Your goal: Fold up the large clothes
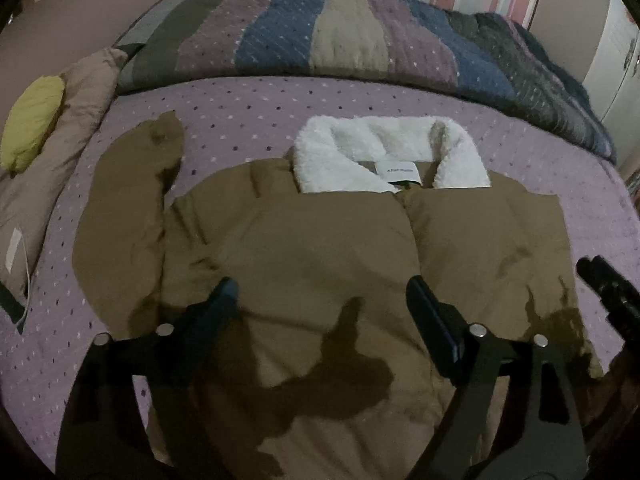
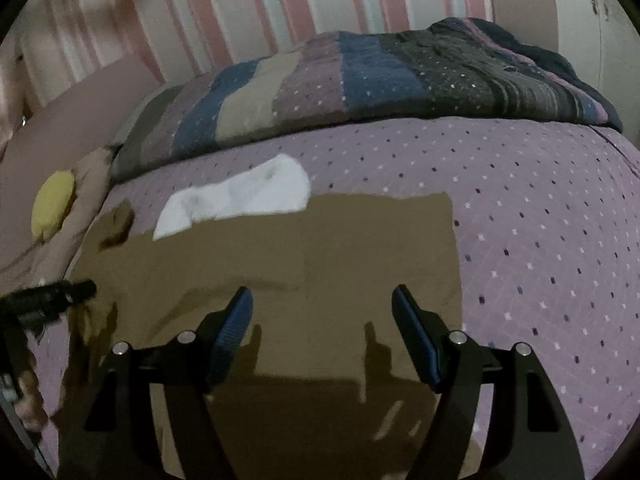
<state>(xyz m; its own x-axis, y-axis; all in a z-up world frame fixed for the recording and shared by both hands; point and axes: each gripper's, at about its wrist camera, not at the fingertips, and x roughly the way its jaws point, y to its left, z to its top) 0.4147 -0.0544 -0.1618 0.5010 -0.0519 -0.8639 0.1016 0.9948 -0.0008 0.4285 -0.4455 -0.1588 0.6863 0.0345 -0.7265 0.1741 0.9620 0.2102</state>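
1. Left wrist view: the left gripper [image 1: 320, 300] hangs over the lower front of a brown padded jacket [image 1: 320, 248], its two dark fingers spread wide with nothing between them. No contact with the cloth can be made out.
2. The jacket lies flat on a purple dotted bedspread [image 1: 248, 108], spreading ahead of the fingers and beneath them. Its white fleece collar [image 1: 336, 152] sits straight ahead, at the far end of the garment, with a small white label [image 1: 398, 170] inside the neck.
3. One sleeve [image 1: 132, 208] stretches out ahead and to the left of the left gripper, beside the jacket's body.
4. Farther left lie a beige pillow [image 1: 60, 152] and a yellow cushion [image 1: 32, 120]. Beyond the collar, a striped folded quilt [image 1: 340, 40] runs across the bed.
5. At the right edge, part of the right gripper [image 1: 612, 292] shows just beside the jacket's side.
6. Right wrist view: the right gripper [image 2: 322, 312] is likewise released, fingers wide apart above the jacket [image 2: 300, 264], holding nothing. The picture is blurred.
7. The collar [image 2: 240, 200] lies ahead and to the left. Bare bedspread [image 2: 540, 220] extends to the right of the fingers; the quilt [image 2: 360, 80] sits beyond.
8. The left gripper [image 2: 52, 296] appears at the left edge, over the jacket's far side.
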